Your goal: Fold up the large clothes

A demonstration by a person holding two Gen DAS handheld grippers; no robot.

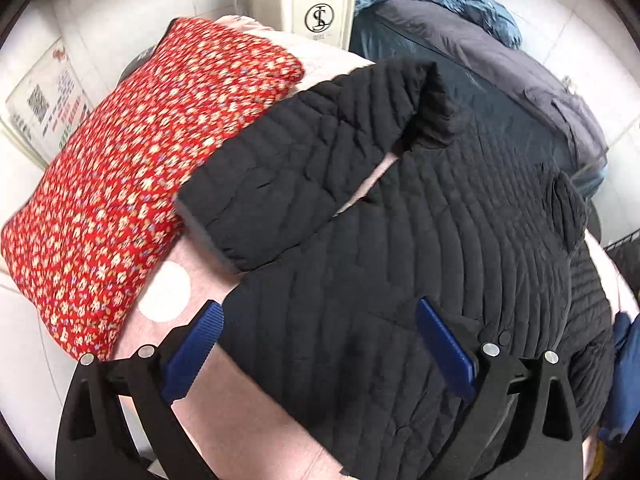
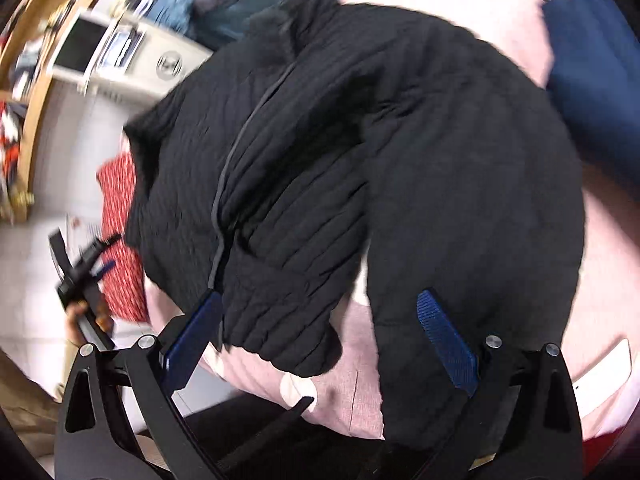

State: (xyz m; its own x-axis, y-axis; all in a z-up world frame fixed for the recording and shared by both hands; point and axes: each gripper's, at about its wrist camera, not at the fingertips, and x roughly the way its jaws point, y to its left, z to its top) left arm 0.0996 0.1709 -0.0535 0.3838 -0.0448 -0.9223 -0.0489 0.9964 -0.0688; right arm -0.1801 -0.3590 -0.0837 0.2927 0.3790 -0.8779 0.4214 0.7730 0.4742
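Both sets of fingers are spread wide with nothing in them, left gripper [image 1: 320, 332] and right gripper [image 2: 320, 324] hanging over the near hem of the black quilted jacket [image 1: 400, 240] filling mid-frame on the pink tabletop [image 1: 248, 412]. Looks like the fold's just starting, so next each needs a hem corner; red floral garment [image 1: 140, 184] sits upper left.

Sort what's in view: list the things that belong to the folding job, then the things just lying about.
Job:
black quilted jacket
pink table cover it lies on
left gripper, open
right gripper, open

Lying about:
red floral garment
blue and grey clothes pile
white appliance
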